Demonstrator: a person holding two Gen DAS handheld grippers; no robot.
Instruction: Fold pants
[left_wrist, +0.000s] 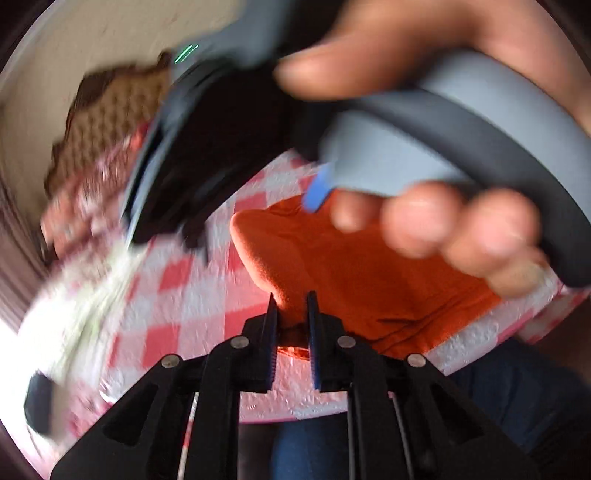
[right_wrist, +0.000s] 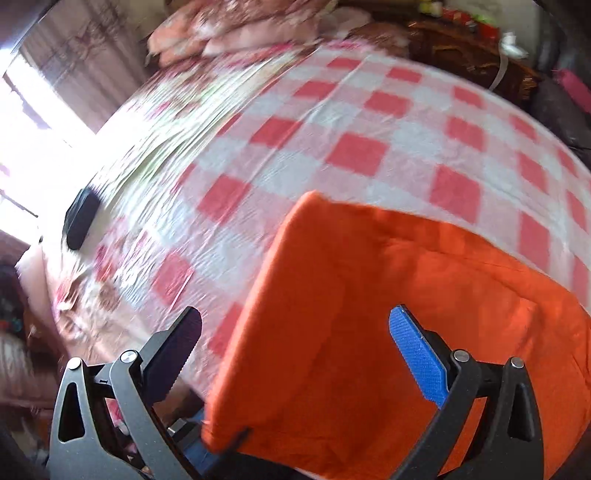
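Left gripper (left_wrist: 291, 310) fingers pinch orange pants (left_wrist: 354, 266); right gripper (right_wrist: 295, 332) fingers spread wide (holding nothing).

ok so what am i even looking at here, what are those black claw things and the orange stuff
Those claws are two hand-held grippers; a person holds one in each hand, and each carries a wide-angle camera looking along its fingers. In the left camera's picture, the left gripper is pinched shut on the orange pants, and you see the person's other hand holding the second tool. In the right camera's picture, the right gripper is open over the pants. They lie on a red-and-white checked sheet.
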